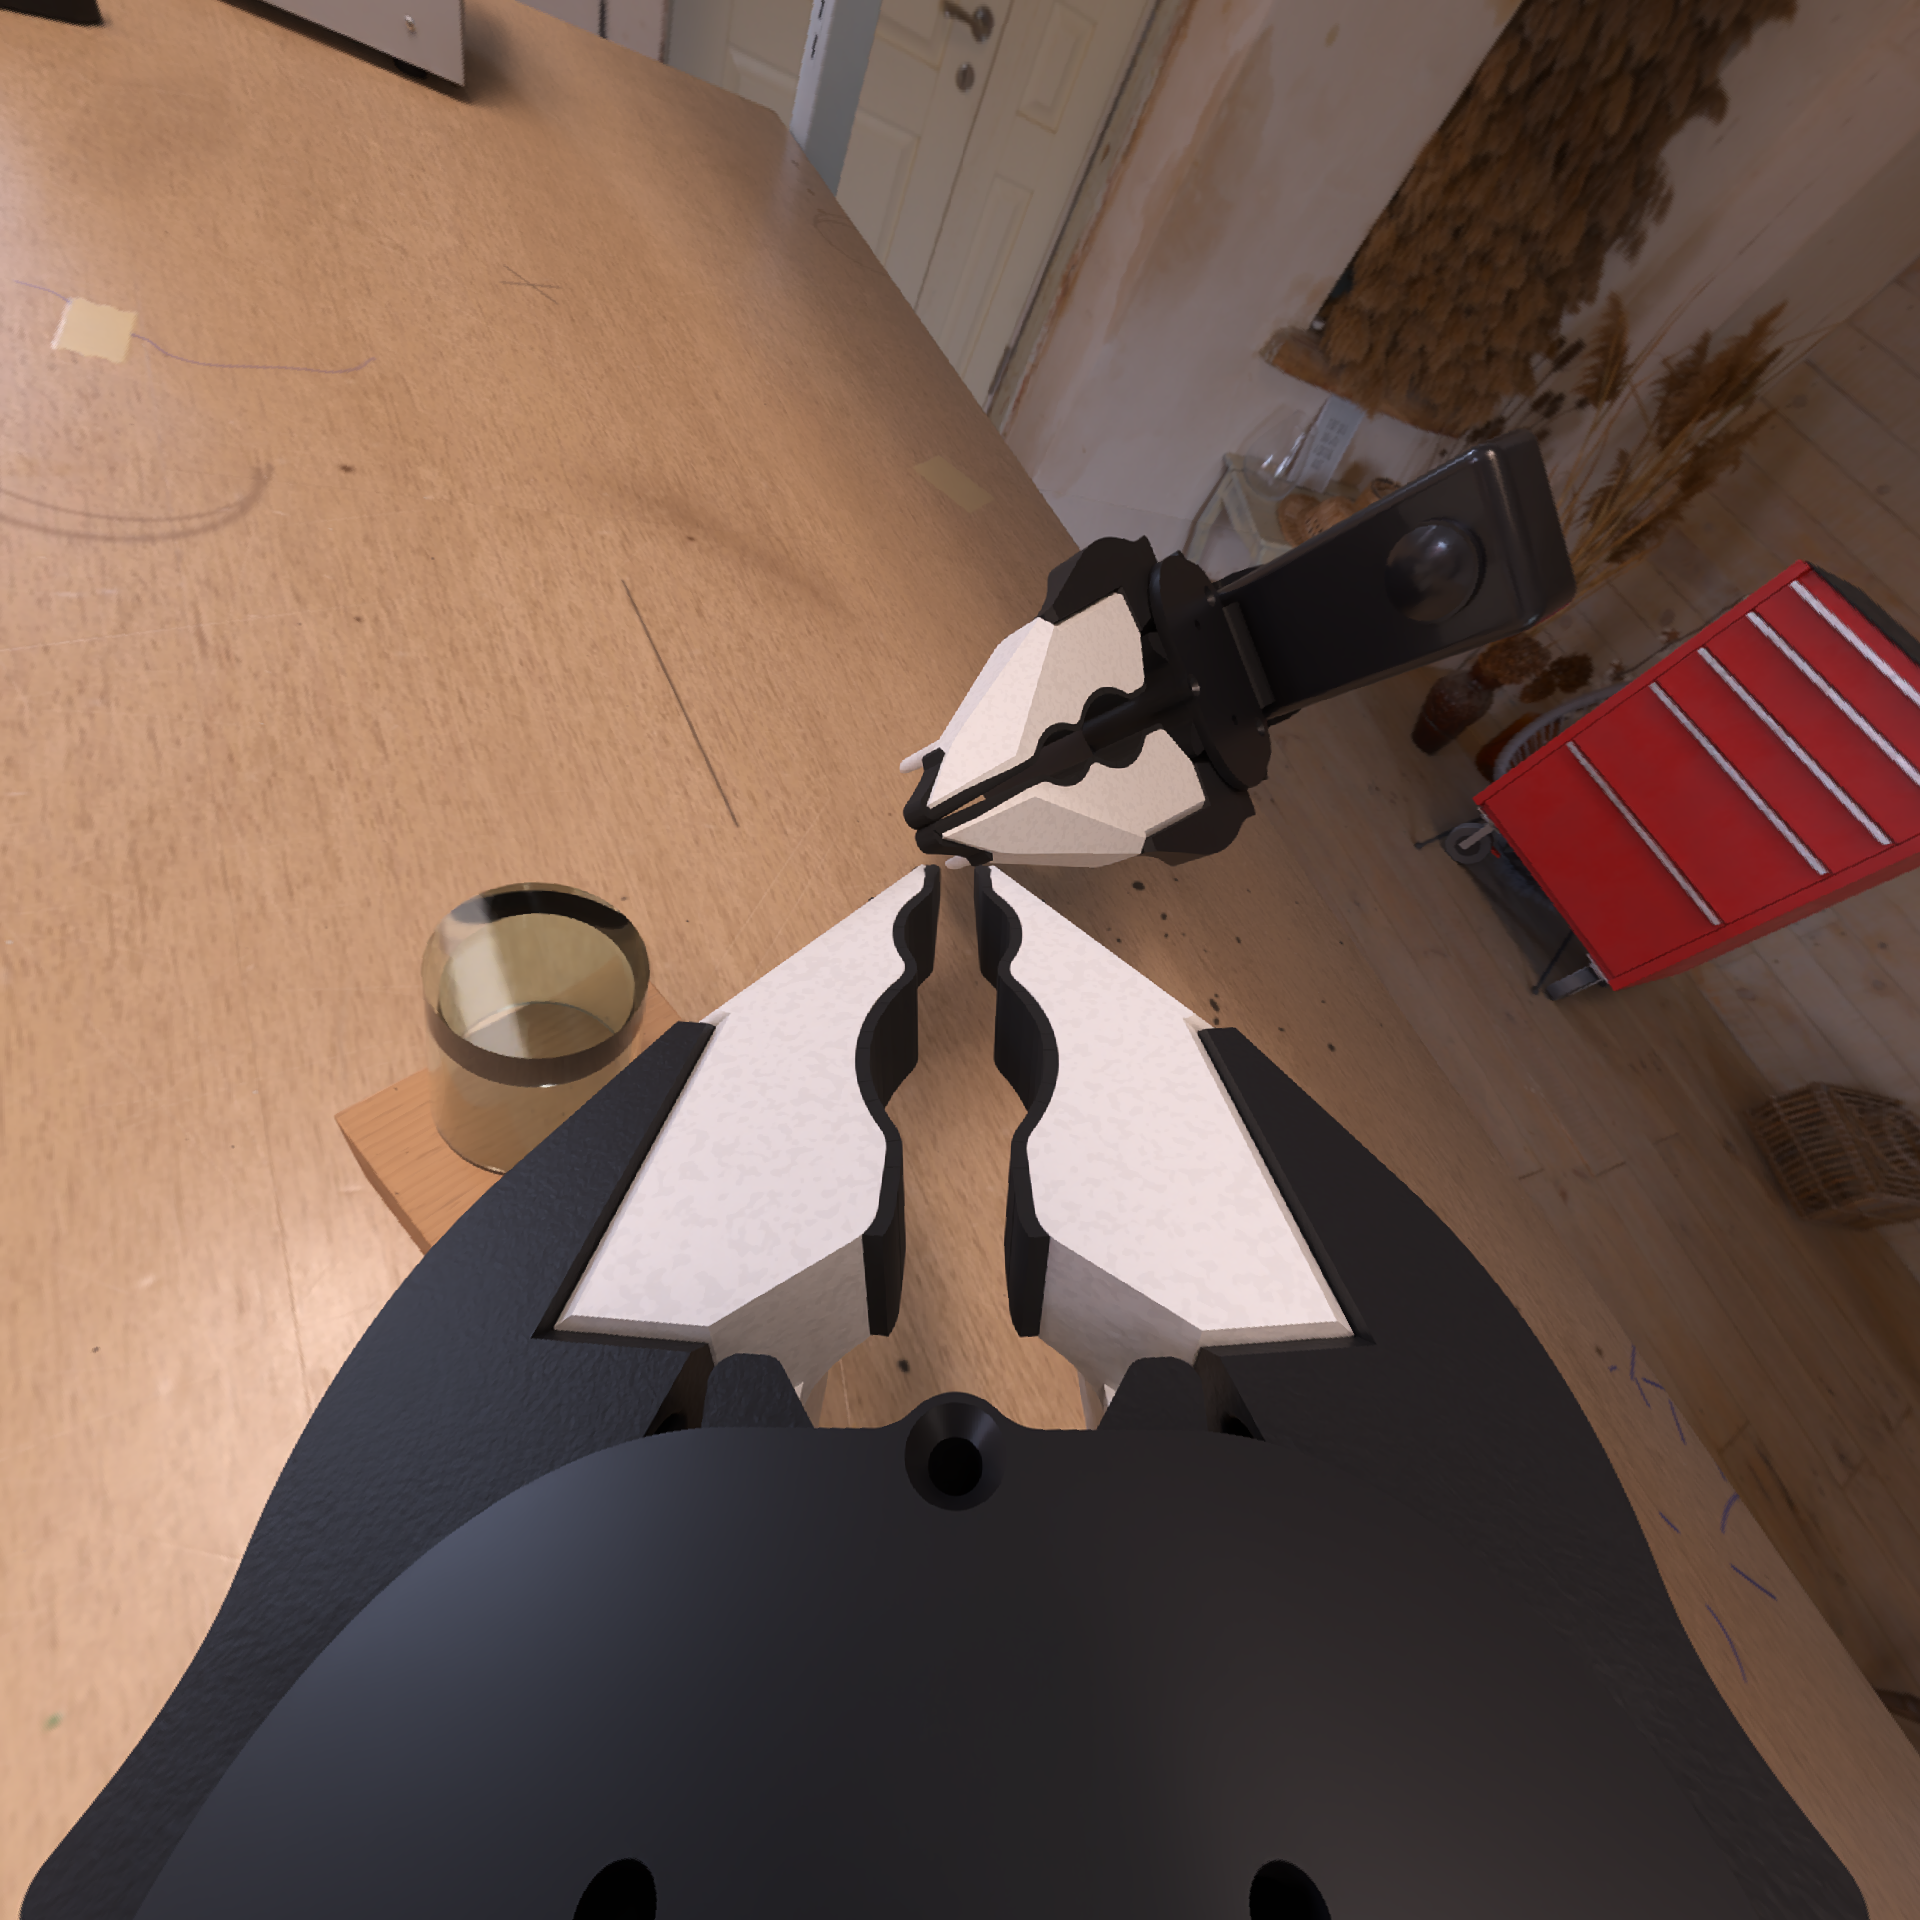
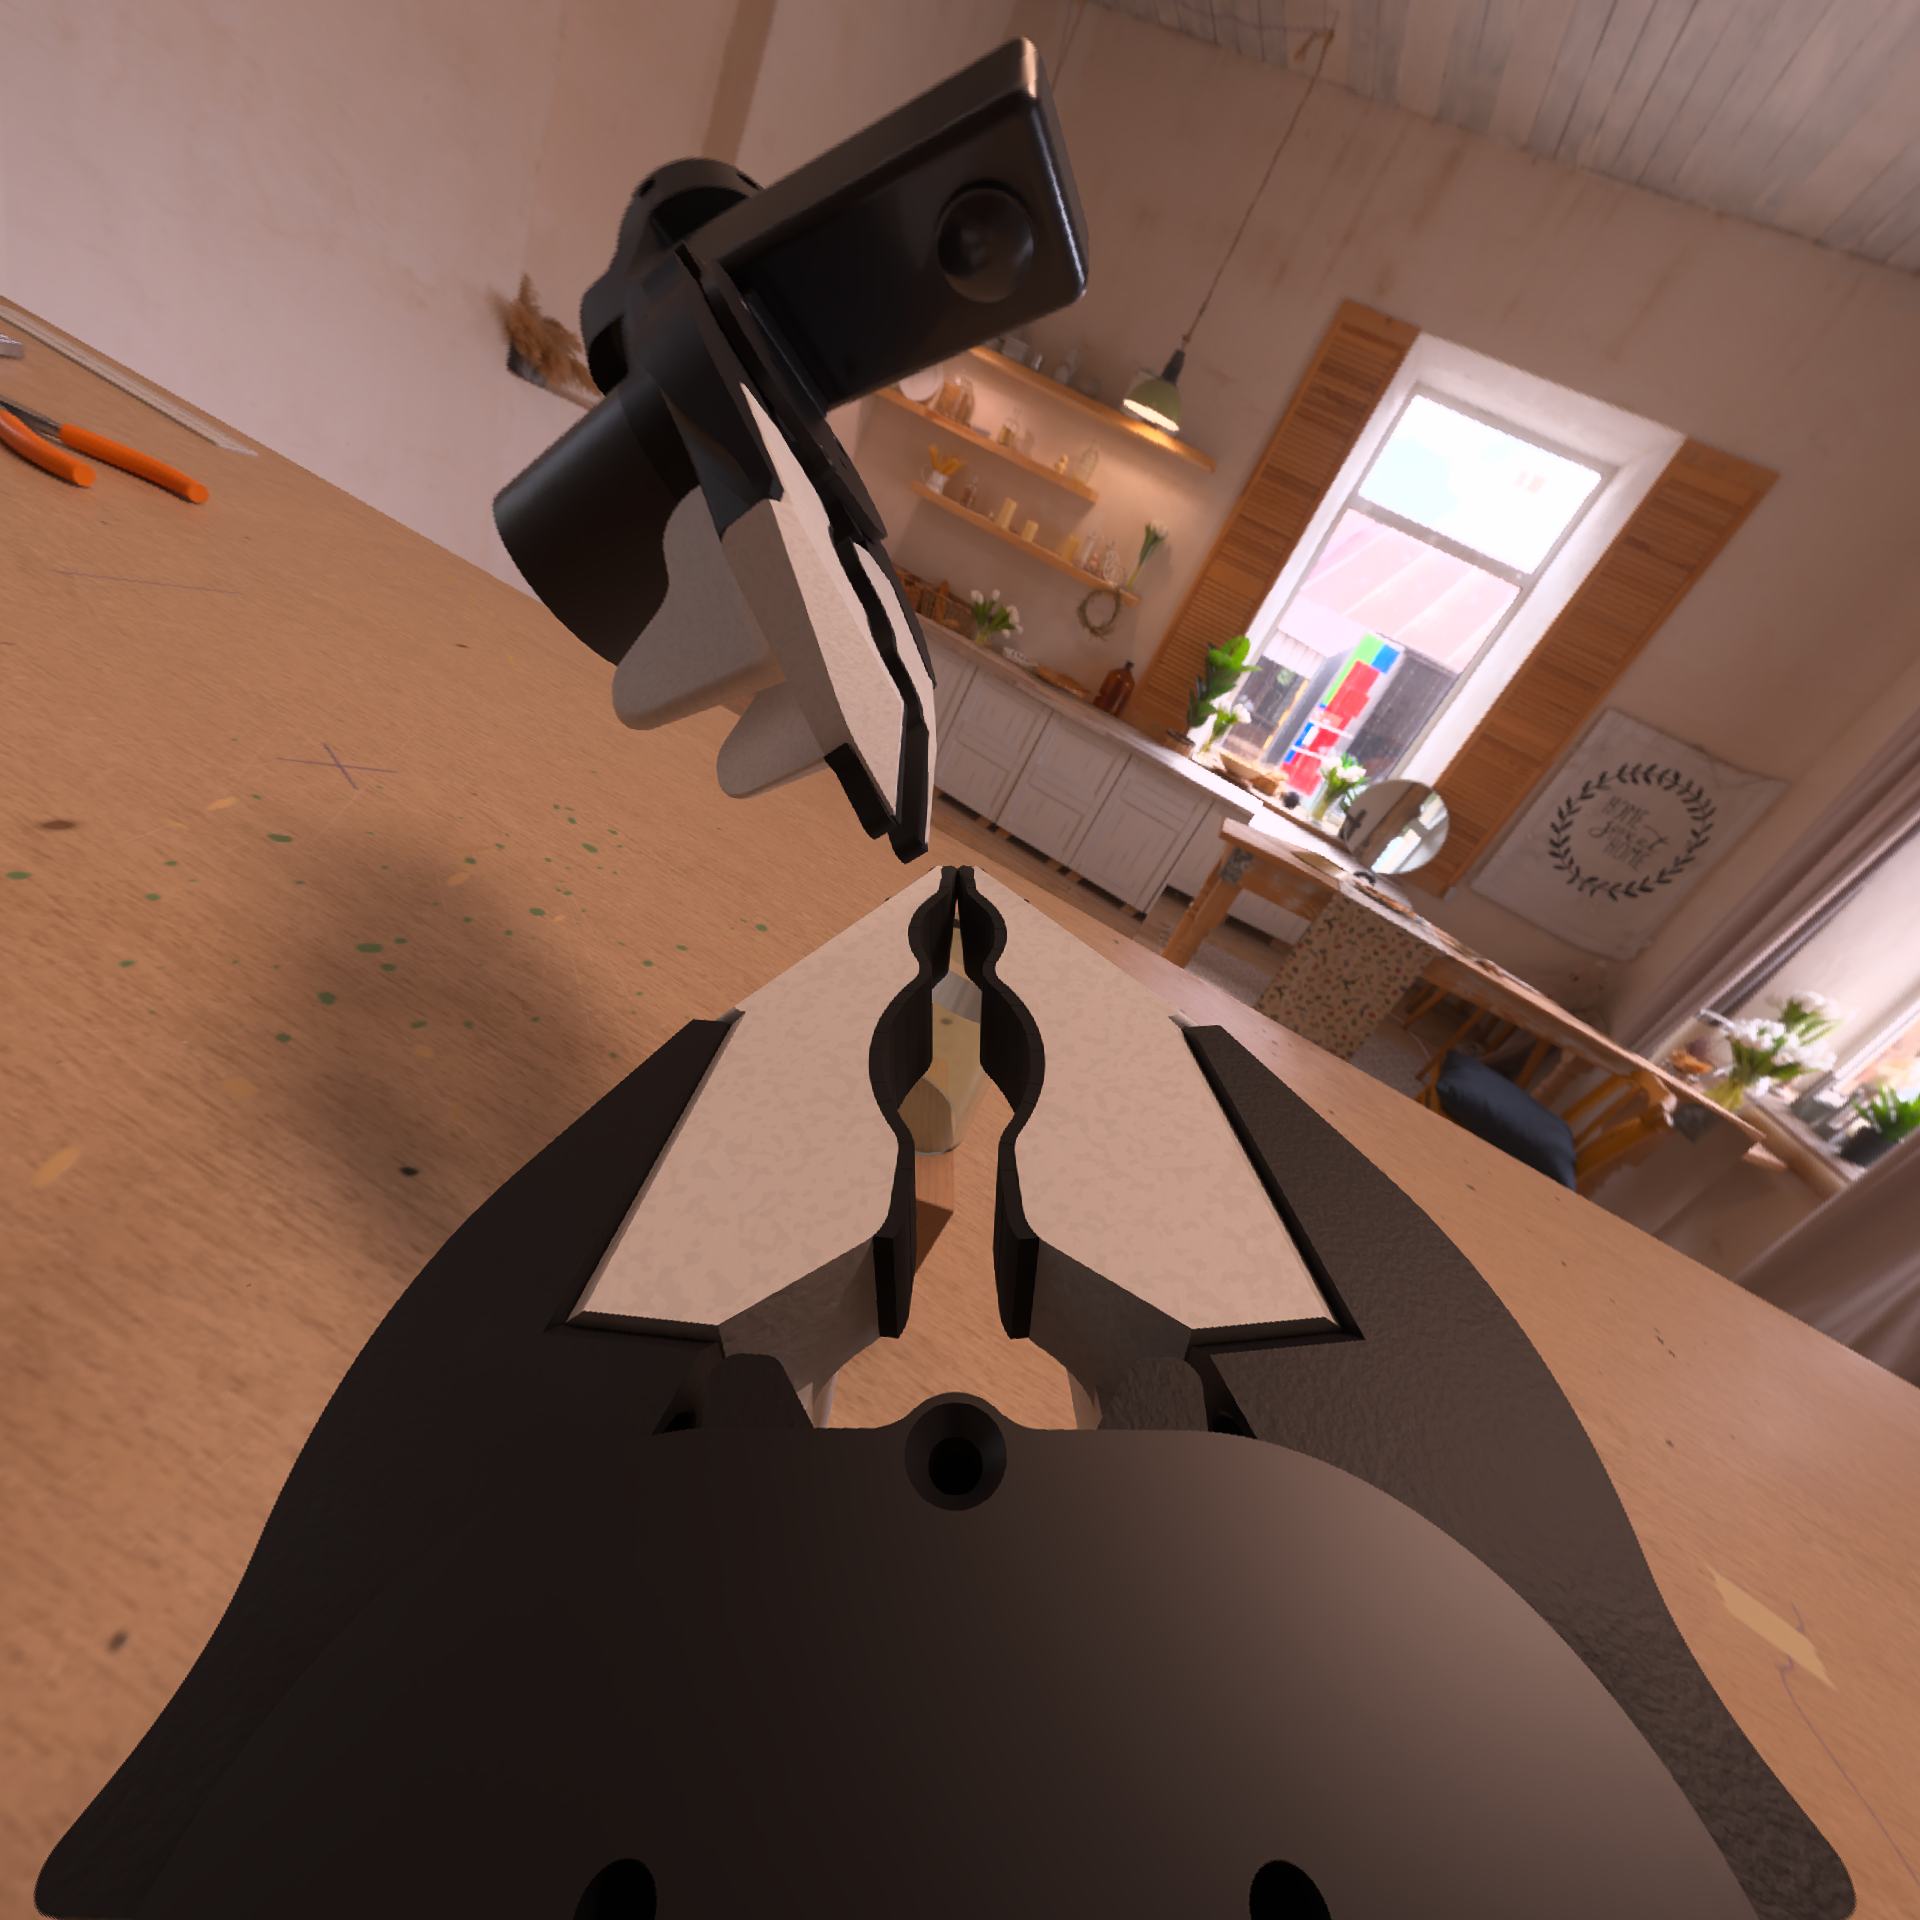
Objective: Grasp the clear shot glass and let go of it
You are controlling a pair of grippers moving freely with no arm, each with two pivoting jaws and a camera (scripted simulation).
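Observation:
The clear shot glass (image 1: 535,1018) stands upright on a small wooden block (image 1: 405,1153) on the wooden table (image 1: 416,623). My left gripper (image 1: 954,873) is above the table to the right of the glass, not touching it. Its fingers are empty and drawn together with only a narrow slit at the tips. My right gripper (image 1: 930,831) hovers just beyond the left one's tips and is shut and empty. In the right wrist view the right gripper (image 2: 956,878) is shut. The glass (image 2: 951,1081) and block (image 2: 930,1205) show through the gap between its fingers. The left gripper (image 2: 909,847) hangs above them, pointing down.
Orange-handled pliers (image 2: 104,462) lie at the far left of the table. A piece of tape (image 1: 94,332) is stuck on the tabletop. The table edge (image 1: 1039,488) runs close to the right of both grippers. A red drawer chest (image 1: 1704,769) stands on the floor below.

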